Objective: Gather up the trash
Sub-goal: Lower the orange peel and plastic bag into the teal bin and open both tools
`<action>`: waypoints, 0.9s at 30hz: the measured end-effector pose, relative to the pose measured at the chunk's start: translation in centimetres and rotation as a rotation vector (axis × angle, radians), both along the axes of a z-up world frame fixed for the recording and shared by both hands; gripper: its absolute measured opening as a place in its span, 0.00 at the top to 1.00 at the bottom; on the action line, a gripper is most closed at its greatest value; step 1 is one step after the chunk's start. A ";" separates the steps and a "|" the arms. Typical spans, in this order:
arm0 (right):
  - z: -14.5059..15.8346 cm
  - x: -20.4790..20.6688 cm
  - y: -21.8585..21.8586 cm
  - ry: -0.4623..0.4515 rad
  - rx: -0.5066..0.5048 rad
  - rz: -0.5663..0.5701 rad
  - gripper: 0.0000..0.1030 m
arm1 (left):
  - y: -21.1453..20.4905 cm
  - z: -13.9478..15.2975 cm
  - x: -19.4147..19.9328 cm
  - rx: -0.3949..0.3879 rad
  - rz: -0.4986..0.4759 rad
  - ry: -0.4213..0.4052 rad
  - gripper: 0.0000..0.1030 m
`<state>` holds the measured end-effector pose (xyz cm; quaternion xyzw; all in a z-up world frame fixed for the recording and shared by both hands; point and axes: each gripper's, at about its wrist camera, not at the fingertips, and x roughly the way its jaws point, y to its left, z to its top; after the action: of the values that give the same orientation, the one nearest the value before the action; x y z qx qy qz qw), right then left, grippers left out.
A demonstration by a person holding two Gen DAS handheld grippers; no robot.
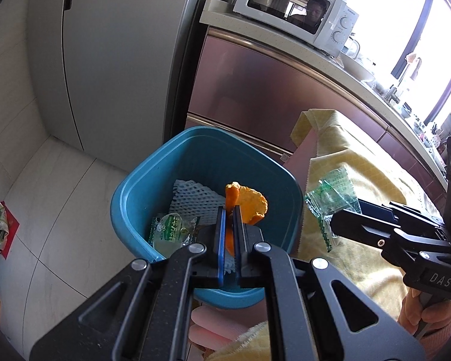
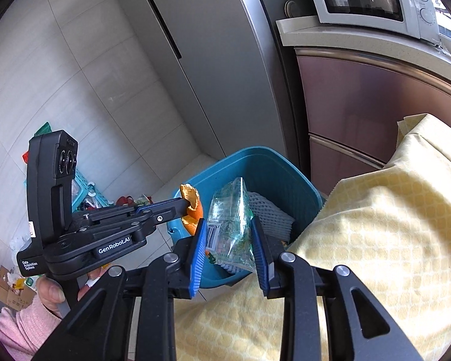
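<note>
So the left tongs [image 1: 230,222] are clamped tight on a curl of orange peel [image 1: 249,204], and it hangs right over the open mouth of the blue plastic bin [image 1: 135,198], so the drop is basically straight down from there. The right tongs [image 2: 228,240] stand at a narrow-ish gap with a clear green-printed plastic wrapper [image 2: 230,219] between the blue ribbed pads; from the right wrist view I honestly can't tell if the pads are pressing on it or if it's already loose. The wrapper stands upright, long axis running top to bottom, just above the bin's near rim where the bin sits tucked against the edge of the table, which is covered by a yellow patterned cloth [image 2: 375,225]. The left hand looks nearer the middle of the bin and the right one is at its table-side edge. Already lying in the bin: a white foam fruit net [image 1: 195,198], squishy lattice stuff, and a crinkly green-and-clear packet [image 1: 173,231]. The peel is stiff and cupped, the wrapper thin and floppy.
</note>
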<state>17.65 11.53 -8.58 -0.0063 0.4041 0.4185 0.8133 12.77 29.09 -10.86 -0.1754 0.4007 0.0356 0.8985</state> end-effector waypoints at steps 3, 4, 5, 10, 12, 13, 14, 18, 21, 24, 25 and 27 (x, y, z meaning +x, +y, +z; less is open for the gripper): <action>-0.3 0.4 0.7 0.005 -0.020 0.001 0.72 | 0.0 -0.5 0.4 0.002 0.003 0.011 0.95; -0.4 0.6 0.9 0.006 -0.026 0.000 0.72 | 0.0 -0.7 0.5 0.001 0.005 0.014 0.95; -0.5 0.7 1.1 0.008 -0.031 0.000 0.72 | 0.1 -0.8 0.7 -0.001 0.006 0.018 0.95; -0.9 1.4 2.0 0.019 -0.051 -0.005 0.69 | 0.0 -1.6 1.3 0.002 0.006 0.036 0.95; -1.0 1.7 2.3 0.019 -0.060 -0.009 0.68 | 0.0 -1.9 1.5 0.002 0.005 0.041 0.95; -1.0 1.8 2.5 0.020 -0.064 -0.011 0.68 | 0.1 -2.0 1.5 0.003 0.006 0.043 0.95; -1.1 2.0 2.6 0.022 -0.064 -0.015 0.68 | 0.1 -2.1 1.7 0.002 0.008 0.045 0.95; -1.5 2.4 3.0 0.038 -0.075 -0.022 0.65 | 0.2 -2.6 2.1 -0.009 0.010 0.057 0.95; -1.8 2.6 3.4 0.043 -0.087 -0.030 0.60 | 0.2 -3.2 2.4 -0.022 0.004 0.068 0.94; -2.2 3.0 3.4 0.055 -0.089 -0.042 0.56 | 0.1 -3.7 2.7 -0.027 -0.008 0.074 0.94; -2.3 3.1 3.3 0.060 -0.089 -0.046 0.56 | 0.0 -3.8 2.8 -0.034 -0.012 0.072 0.94; -2.4 3.3 3.3 0.065 -0.087 -0.048 0.54 | 0.1 -4.0 3.0 -0.045 -0.020 0.068 0.94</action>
<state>20.94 14.81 -10.94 -0.0181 0.4480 0.3808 0.8086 15.78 29.15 -14.82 -0.1903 0.4336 0.0234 0.8805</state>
